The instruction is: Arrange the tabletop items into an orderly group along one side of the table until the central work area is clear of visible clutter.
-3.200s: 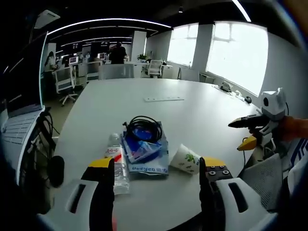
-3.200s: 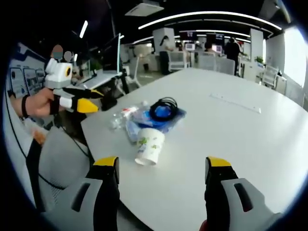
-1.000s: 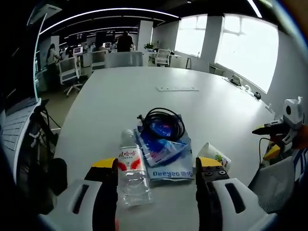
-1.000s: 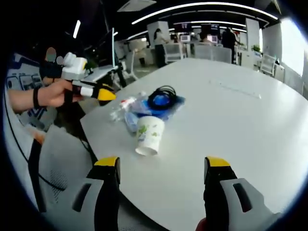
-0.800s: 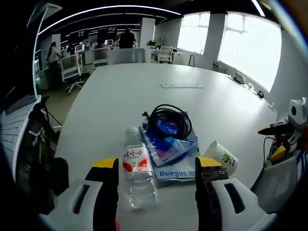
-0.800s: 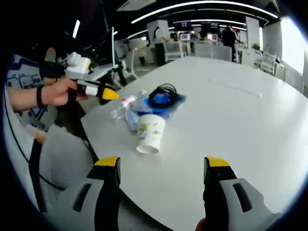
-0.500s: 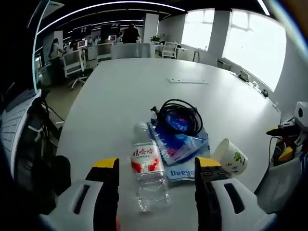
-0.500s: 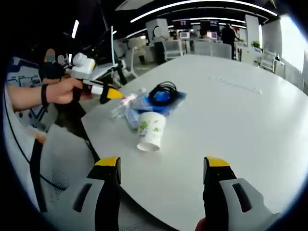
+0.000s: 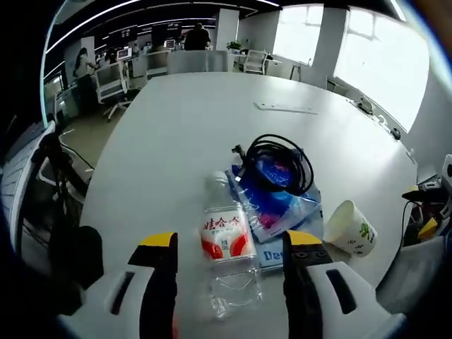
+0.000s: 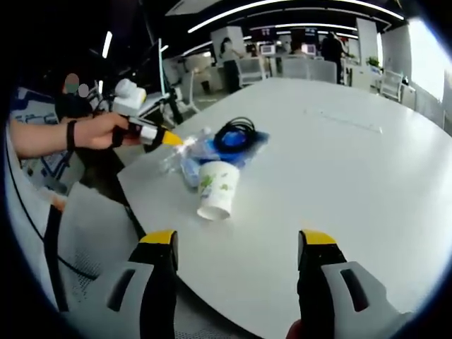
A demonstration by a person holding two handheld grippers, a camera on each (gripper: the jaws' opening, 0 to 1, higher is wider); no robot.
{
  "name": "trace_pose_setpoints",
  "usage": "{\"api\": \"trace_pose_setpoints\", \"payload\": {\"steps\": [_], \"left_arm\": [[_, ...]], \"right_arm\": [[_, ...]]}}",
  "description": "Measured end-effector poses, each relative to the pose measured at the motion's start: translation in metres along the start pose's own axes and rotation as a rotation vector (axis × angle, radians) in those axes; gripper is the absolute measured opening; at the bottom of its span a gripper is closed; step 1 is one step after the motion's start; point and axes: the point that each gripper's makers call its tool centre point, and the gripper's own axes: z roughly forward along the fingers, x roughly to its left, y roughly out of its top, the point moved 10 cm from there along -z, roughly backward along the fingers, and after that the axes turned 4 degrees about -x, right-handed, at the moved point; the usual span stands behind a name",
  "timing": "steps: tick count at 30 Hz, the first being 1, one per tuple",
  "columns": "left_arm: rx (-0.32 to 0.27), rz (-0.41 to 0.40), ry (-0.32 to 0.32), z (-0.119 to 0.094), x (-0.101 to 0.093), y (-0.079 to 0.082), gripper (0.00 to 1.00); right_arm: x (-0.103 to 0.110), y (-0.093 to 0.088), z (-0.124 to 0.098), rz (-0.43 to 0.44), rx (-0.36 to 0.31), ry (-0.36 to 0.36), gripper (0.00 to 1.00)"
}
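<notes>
A clear water bottle (image 9: 227, 247) with a red and white label lies on the white table (image 9: 176, 141). It sits between the jaws of my open left gripper (image 9: 230, 240), which do not clamp it. Behind it lie a blue plastic bag (image 9: 279, 208) and a coiled black cable (image 9: 277, 159). A paper cup (image 9: 351, 227) lies on its side to the right. In the right gripper view the cup (image 10: 215, 189) lies ahead of my open, empty right gripper (image 10: 238, 238). Beyond it are the bag (image 10: 236, 159), the cable (image 10: 235, 133) and the bottle (image 10: 180, 157), with the left gripper (image 10: 169, 139) at the bottle.
A white strip (image 9: 286, 107) lies farther out on the table. The items sit close to the table's near rounded edge (image 10: 141, 205). A grey chair back (image 10: 85, 233) stands beside that edge. Office chairs (image 9: 113, 85), desks and people fill the room behind.
My left gripper has come forward and down toward the bottle, which now lies between its jaws. The right gripper has barely moved. The items have stayed where they were.
</notes>
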Motion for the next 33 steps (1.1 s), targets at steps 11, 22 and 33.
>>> {"api": "trace_pose_setpoints", "payload": {"steps": [11,22,33], "left_arm": [[0.060,-0.029,0.017,0.017,-0.002,0.003,0.59],[0.144,-0.085,0.023,0.036,0.006,-0.001,0.54],[0.223,-0.078,0.011,0.045,0.008,-0.001,0.49]], "right_arm": [[0.003,0.001,0.008,-0.009,0.004,0.024,0.67],[0.003,0.000,0.011,-0.008,0.014,0.036,0.66],[0.000,0.003,0.009,0.006,0.003,0.032,0.64]]}}
